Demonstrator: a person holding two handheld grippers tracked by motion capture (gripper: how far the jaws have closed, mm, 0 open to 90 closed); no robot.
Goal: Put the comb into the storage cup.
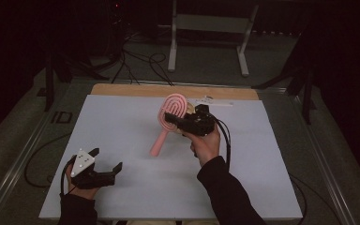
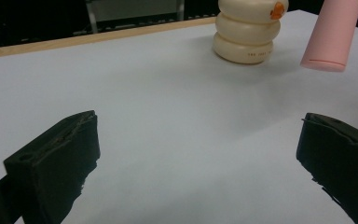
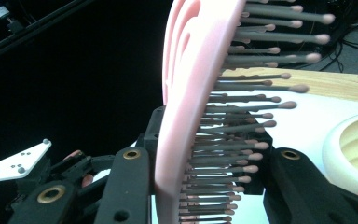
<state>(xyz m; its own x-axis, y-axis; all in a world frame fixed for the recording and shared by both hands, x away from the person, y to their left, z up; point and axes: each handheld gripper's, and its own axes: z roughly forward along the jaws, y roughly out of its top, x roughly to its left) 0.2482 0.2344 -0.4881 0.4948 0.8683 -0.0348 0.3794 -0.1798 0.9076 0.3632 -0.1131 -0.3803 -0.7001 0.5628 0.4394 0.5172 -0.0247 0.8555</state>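
Observation:
A pink hairbrush [image 1: 169, 115] with grey bristles hangs tilted above the white table, head up and handle end [image 1: 155, 151] pointing down-left. My right gripper [image 1: 180, 121] is shut on the brush head; in the right gripper view its jaws press the pink back and the bristle side [image 3: 209, 186]. The pink handle tip [image 2: 331, 37] hangs just above the table in the left gripper view. My left gripper [image 1: 107, 159] rests at the front left, open with nothing between its jaws [image 2: 198, 158].
A cream ringed container [image 2: 248, 35] with an orange mark stands on the table beyond the left gripper, and its rim [image 3: 354, 149] lies right of the brush. The white sheet [image 1: 122, 122] covers a wooden tabletop. Cables and a white frame [image 1: 206, 28] lie beyond the far edge.

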